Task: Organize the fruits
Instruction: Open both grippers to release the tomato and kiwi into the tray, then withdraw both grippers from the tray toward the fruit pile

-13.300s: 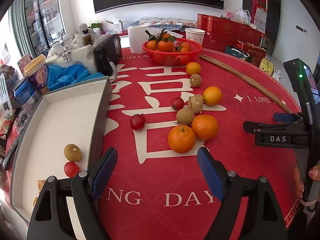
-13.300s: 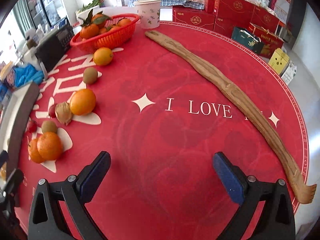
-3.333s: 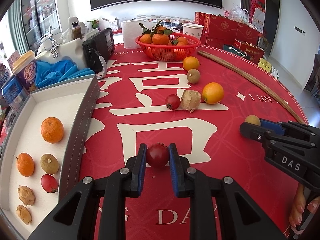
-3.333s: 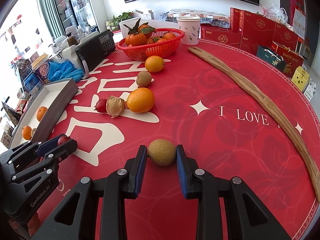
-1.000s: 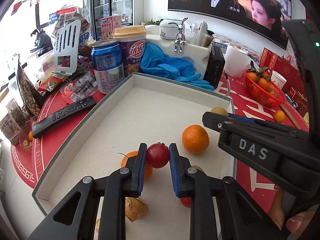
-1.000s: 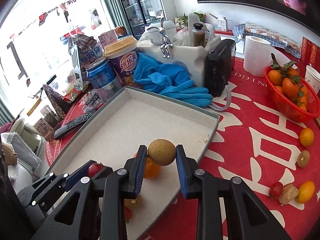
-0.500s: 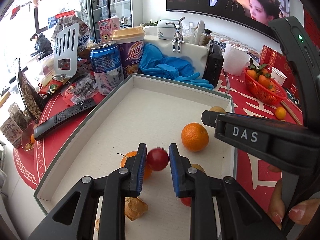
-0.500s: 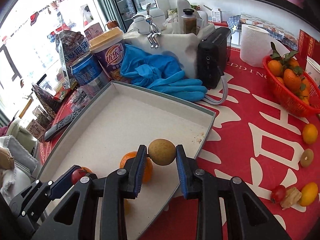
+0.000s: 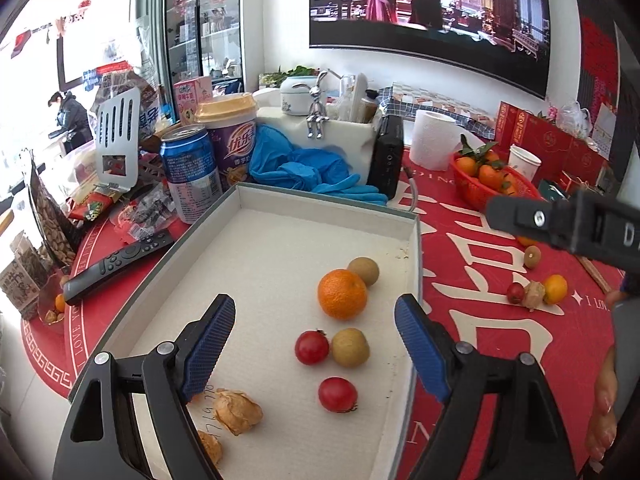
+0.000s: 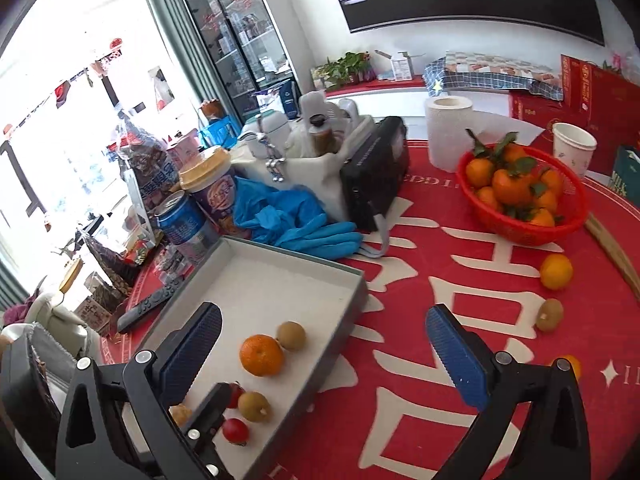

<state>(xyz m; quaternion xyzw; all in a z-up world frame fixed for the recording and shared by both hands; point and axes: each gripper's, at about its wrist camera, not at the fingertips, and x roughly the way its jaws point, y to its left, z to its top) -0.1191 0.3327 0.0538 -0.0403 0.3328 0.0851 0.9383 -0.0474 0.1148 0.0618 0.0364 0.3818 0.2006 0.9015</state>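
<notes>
Blue can [image 9: 191, 173] and purple cup [image 9: 233, 142] with Chinese lettering stand upper left of the left wrist view; the grey tray [image 9: 280, 204] fills the centre, holding one orange [image 9: 342, 294], two brown fruits [image 9: 363, 271], two red fruits [image 9: 312, 347] and two papery husks [image 9: 237, 411]; the left gripper [image 9: 316, 344] gapes wide and empty above the red pair; red cloth reads "I LOVE" at right; the right gripper [image 10: 324, 350] is likewise wide and empty over the tray's right wall.

Left wrist view: husk fruit [image 9: 208, 446] half hidden behind left gripper's finger [image 9: 208, 338]; right gripper [image 9: 568, 224] cut off at frame edge. Right wrist view: small orange fruit [image 10: 573, 364] mostly hidden behind right gripper arm, wooden stick [image 10: 612, 248] cut off by edge.
</notes>
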